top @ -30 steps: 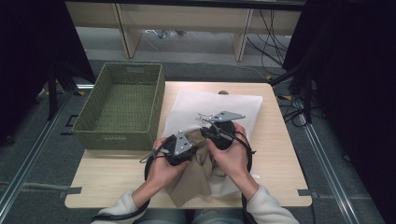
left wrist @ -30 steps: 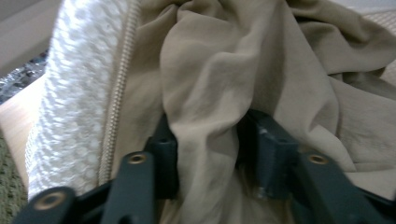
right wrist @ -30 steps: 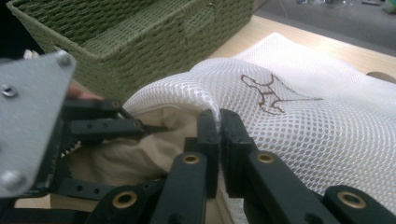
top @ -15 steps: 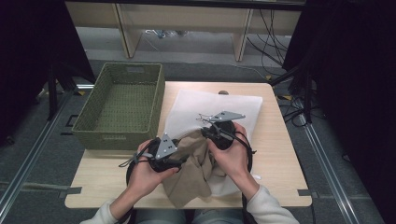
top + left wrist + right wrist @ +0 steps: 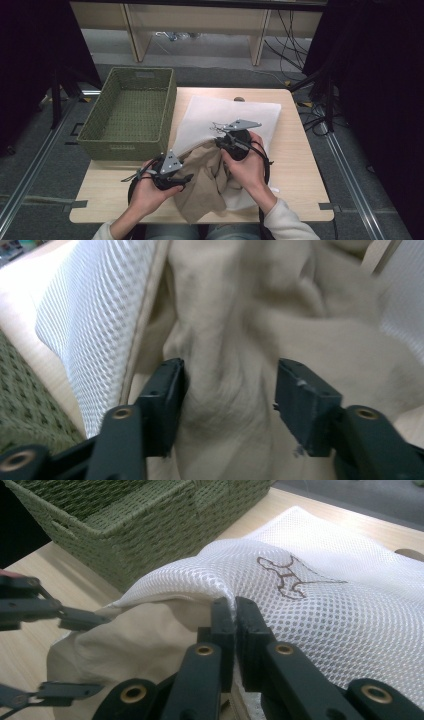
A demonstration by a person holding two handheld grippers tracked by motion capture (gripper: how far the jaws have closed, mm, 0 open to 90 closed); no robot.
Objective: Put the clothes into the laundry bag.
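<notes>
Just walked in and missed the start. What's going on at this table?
A person works a beige garment at the mouth of a white mesh laundry bag. The right gripper is shut on the bag's upper edge, holding it up. The left gripper is open, its jaws straddling a fold of the garment. A green woven basket sits alongside.

Mesh bag (image 5: 227,117): white net fabric with a small dark mark on top, lying flat on the counter (image 5: 300,165), its near edge lifted and open.
Beige cloth (image 5: 202,182): soft, crumpled garment, partly inside the bag's opening, the rest hanging toward the counter's near edge.
</notes>
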